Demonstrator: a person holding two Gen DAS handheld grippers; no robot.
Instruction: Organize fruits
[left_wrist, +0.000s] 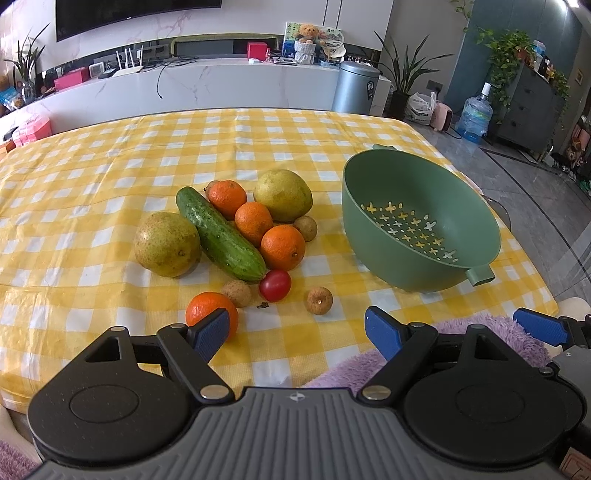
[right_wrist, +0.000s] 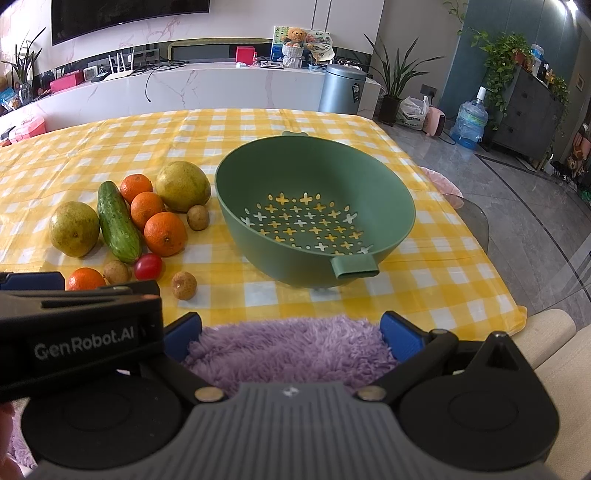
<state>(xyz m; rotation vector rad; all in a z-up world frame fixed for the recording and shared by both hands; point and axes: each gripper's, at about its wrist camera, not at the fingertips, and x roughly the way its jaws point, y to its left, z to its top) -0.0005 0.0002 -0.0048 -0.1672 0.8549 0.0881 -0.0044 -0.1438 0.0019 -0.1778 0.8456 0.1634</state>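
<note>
A pile of fruit lies on the yellow checked tablecloth (left_wrist: 110, 166): two green-yellow pears (left_wrist: 166, 243) (left_wrist: 282, 195), a cucumber (left_wrist: 219, 234), several oranges (left_wrist: 282, 246), a cherry tomato (left_wrist: 274, 284) and small brown longans (left_wrist: 318, 300). An empty green colander bowl (left_wrist: 421, 218) stands to their right; it also shows in the right wrist view (right_wrist: 314, 206). My left gripper (left_wrist: 299, 332) is open and empty at the table's near edge, one orange (left_wrist: 207, 312) just beyond its left finger. My right gripper (right_wrist: 291, 336) is open and empty over a purple fluffy cloth (right_wrist: 291, 350).
The left gripper's body (right_wrist: 74, 339) fills the left of the right wrist view. Beyond the table stand a white counter (left_wrist: 221, 85), a grey bin (left_wrist: 354, 86) and a water jug (left_wrist: 474, 118). The table's right edge drops to a tiled floor (left_wrist: 535, 206).
</note>
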